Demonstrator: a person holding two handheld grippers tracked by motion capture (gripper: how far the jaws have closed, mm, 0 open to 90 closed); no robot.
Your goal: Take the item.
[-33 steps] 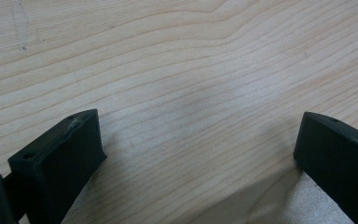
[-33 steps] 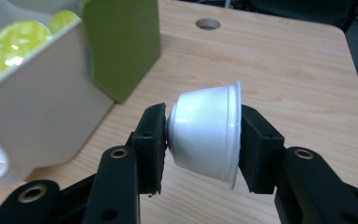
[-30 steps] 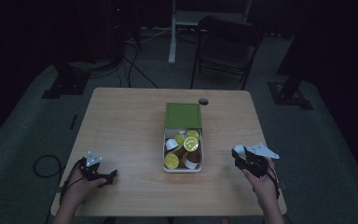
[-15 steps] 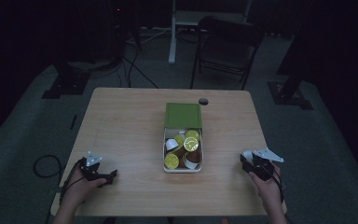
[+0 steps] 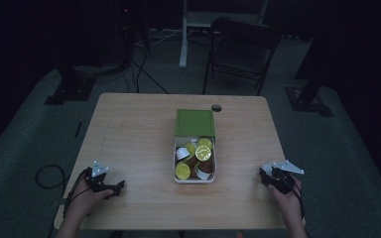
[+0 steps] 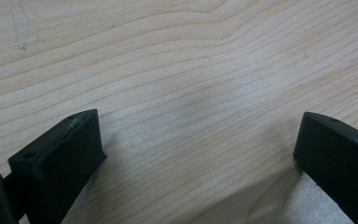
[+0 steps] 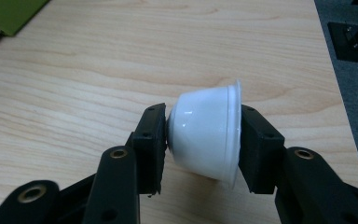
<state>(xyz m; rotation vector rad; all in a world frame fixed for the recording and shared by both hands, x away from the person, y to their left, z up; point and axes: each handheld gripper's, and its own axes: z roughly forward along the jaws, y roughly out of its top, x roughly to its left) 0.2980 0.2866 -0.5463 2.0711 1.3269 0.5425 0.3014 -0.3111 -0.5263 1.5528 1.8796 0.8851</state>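
One small white plastic capsule cup [image 7: 205,137] sits sideways in your right gripper [image 7: 204,140], base against the left jaw and flanged rim against the right, hovering low over the pale wooden table [image 7: 121,60]. It looks light, thin-walled and glossy, so it may slip or dent; I'd judge a gentle pinch across base and rim is safest. Your left gripper [image 6: 196,154] hangs spread wide with bare wood between its jaws. Ahead to your left, the white tray of capsules [image 5: 194,179] waits.
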